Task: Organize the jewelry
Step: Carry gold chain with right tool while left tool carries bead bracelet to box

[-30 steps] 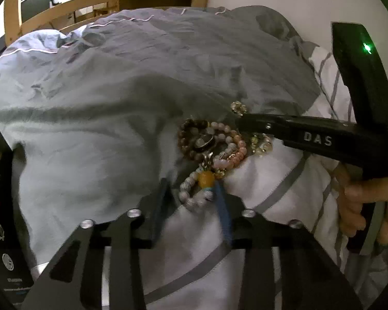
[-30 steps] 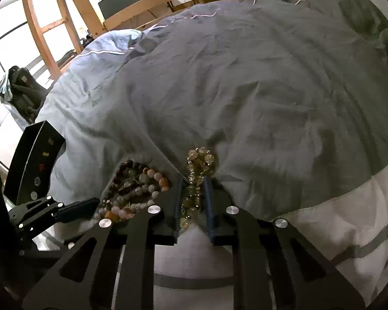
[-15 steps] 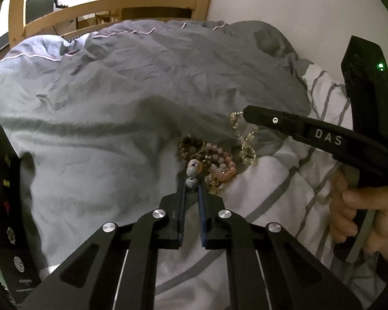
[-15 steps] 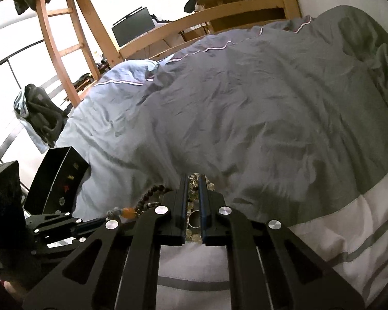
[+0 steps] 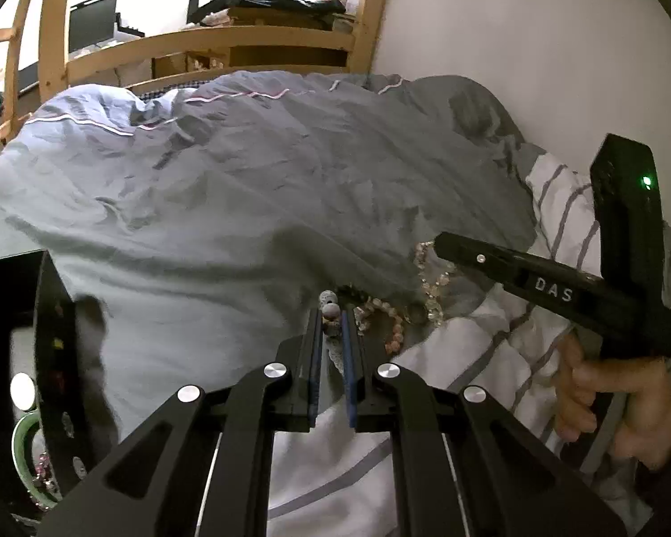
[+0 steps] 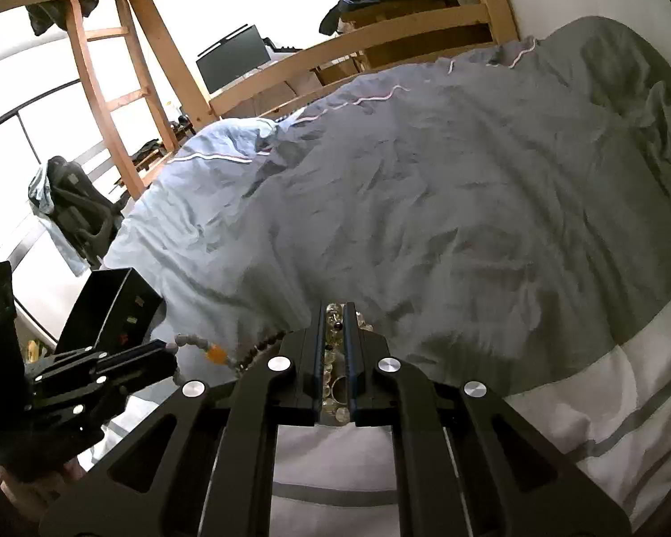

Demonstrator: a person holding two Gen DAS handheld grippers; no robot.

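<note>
My left gripper (image 5: 332,318) is shut on a grey-white bead bracelet (image 5: 330,311) with an orange bead (image 6: 215,352), lifted off the bed. My right gripper (image 6: 334,313) is shut on a clear crystal bead bracelet (image 6: 333,360), which also shows hanging from it in the left wrist view (image 5: 429,286). A pink bead bracelet (image 5: 391,326) and a dark brown one (image 6: 257,351) hang tangled between the two. The right gripper shows at the right of the left wrist view (image 5: 443,244), and the left gripper at the left of the right wrist view (image 6: 156,353).
A black jewelry box (image 5: 53,358) stands open at the left; it also shows in the right wrist view (image 6: 112,308). A green bowl (image 5: 24,456) with small pieces sits below it. A grey duvet (image 5: 246,188), a striped white sheet (image 5: 492,371), a wooden bed rail (image 5: 210,44) and a wall surround.
Both grippers closed on their bracelets and rose from the bed, lifting the tangled bracelets. The views tilted up toward the bed rail.
</note>
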